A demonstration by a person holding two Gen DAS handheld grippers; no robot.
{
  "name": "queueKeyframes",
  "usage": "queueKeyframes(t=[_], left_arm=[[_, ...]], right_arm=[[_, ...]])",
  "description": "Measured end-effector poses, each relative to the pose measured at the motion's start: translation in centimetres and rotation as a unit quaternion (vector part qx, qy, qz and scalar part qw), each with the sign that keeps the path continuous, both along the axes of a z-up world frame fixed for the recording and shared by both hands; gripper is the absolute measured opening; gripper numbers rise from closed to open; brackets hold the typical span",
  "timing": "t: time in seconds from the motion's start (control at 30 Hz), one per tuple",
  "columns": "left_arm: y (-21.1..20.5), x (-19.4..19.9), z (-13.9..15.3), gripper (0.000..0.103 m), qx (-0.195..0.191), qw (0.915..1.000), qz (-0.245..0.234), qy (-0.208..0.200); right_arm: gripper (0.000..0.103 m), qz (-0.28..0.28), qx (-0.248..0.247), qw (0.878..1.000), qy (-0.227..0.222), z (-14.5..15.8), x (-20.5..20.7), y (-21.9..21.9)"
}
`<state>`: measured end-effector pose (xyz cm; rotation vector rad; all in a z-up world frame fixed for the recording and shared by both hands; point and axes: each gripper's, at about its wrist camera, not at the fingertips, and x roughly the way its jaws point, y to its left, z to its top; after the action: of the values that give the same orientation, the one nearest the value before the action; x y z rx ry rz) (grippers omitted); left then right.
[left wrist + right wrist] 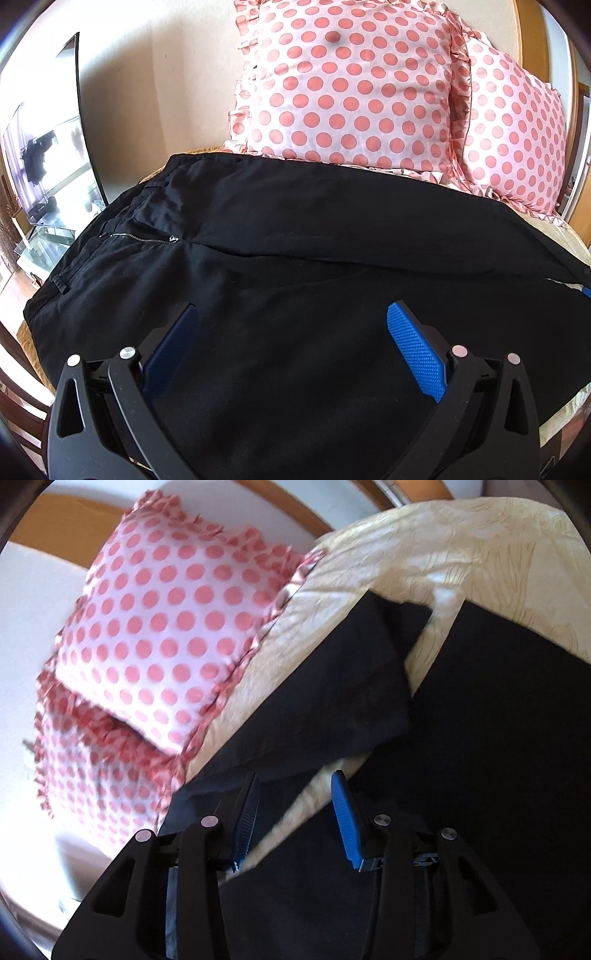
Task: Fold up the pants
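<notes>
Black pants (pixel 295 236) lie spread flat on the bed, waistband and zipper (pixel 136 237) at the left, legs running right. My left gripper (pixel 291 317) hovers over the near leg, open wide and empty. In the right wrist view the two leg ends (pixel 332 686) lie apart on the cream bedspread (pixel 443 535), with a strip of bedspread between them. My right gripper (pixel 295 786) is open just above that gap, with nothing between its blue pads (pixel 345 812).
Two pink polka-dot pillows (pixel 351 81) lean against the wooden headboard (pixel 532 37) behind the pants; they also show in the right wrist view (pixel 166 627). A TV on a glass stand (pixel 48 158) stands left of the bed.
</notes>
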<state>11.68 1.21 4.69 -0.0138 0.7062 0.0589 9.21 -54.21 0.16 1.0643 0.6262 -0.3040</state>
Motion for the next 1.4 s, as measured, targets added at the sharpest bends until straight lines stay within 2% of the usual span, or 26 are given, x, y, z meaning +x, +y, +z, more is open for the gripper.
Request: queueKeyframes(t=[0.17, 0.27, 0.3, 0.33, 0.4, 0.5, 0.63, 0.7, 0.77, 0.83, 0.9, 0.93, 1.0, 1.1, 1.2, 1.27, 1.33, 1.4], left_arm=[[0.3, 0.3, -0.3, 0.101, 0.0, 1.0, 0.004, 0.006], [0.7, 0.5, -0.3, 0.101, -0.002, 0.9999, 0.011, 0.007], [0.9, 0.6, -0.3, 0.101, -0.004, 0.9999, 0.014, 0.007], [1.0, 0.6, -0.3, 0.101, -0.005, 0.9998, 0.016, 0.006], [1.5, 0.5, -0.2, 0.101, -0.015, 0.9996, 0.022, -0.002], [2.3, 0.1, 0.2, 0.101, -0.021, 0.9987, 0.039, -0.024], [2.9, 0.0, 1.2, 0.101, 0.004, 0.9976, 0.053, -0.045], [3.3, 0.3, 2.0, 0.101, 0.014, 0.9973, 0.052, -0.05], [4.0, 0.9, 2.6, 0.101, 0.007, 0.9976, 0.044, -0.054], [5.0, 1.7, 3.3, 0.101, -0.016, 0.9974, 0.016, -0.069], [6.3, 2.7, 4.2, 0.101, -0.047, 0.9938, -0.021, -0.099], [6.7, 3.7, 4.6, 0.101, -0.047, 0.994, -0.018, -0.097], [7.8, 7.1, 5.6, 0.101, -0.043, 0.9963, -0.001, -0.074], [9.4, 12.6, 6.1, 0.101, -0.085, 0.9956, 0.025, -0.029], [10.2, 19.6, 4.8, 0.101, -0.13, 0.9901, 0.042, 0.032], [10.1, 23.3, 3.4, 0.101, -0.127, 0.9882, 0.055, 0.065], [9.9, 26.7, 1.8, 0.084, -0.111, 0.9861, 0.071, 0.101], [10.1, 29.8, 0.0, 0.075, -0.117, 0.9789, 0.081, 0.146]], right_arm=[[0.03, -0.076, 0.017, 0.997, -0.001, -0.4, -0.8, -1.6], [0.014, -0.097, 0.008, 0.995, 0.01, -0.8, -0.9, -2.2], [0.006, -0.102, 0.008, 0.995, 0.01, -0.9, -1.0, -2.4], [0.005, -0.105, 0.007, 0.994, 0.005, -1.0, -1.1, -2.6], [0.003, -0.102, -0.016, 0.995, -0.007, -0.6, -1.5, -2.6], [0.003, -0.09, -0.076, 0.992, -0.04, 1.6, -2.9, -1.8], [0.003, -0.087, -0.114, 0.987, -0.078, 4.1, -6.3, -0.7], [0.003, -0.092, -0.119, 0.985, -0.08, 4.4, -8.5, -0.2], [0.003, -0.097, -0.117, 0.986, -0.072, 3.8, -10.0, 0.2], [0.003, -0.101, -0.102, 0.988, -0.055, 2.5, -10.8, 0.3], [0.003, -0.099, -0.086, 0.99, -0.043, 1.3, -11.3, 0.1], [0.003, -0.097, -0.082, 0.991, -0.039, 0.9, -11.4, 0.1], [0.003, -0.094, -0.078, 0.992, -0.033, 0.3, -11.5, 0.0], [0.003, -0.092, -0.076, 0.992, -0.032, 0.1, -11.5, -0.1], [0.003, -0.088, -0.079, 0.993, -0.031, 0.3, -11.5, 0.0], [0.003, -0.086, -0.081, 0.993, -0.029, 0.4, -11.5, 0.1], [0.003, -0.085, -0.08, 0.993, -0.027, 0.5, -11.5, 0.0], [0.003, -0.083, -0.078, 0.993, -0.023, 0.4, -11.3, 0.0]])
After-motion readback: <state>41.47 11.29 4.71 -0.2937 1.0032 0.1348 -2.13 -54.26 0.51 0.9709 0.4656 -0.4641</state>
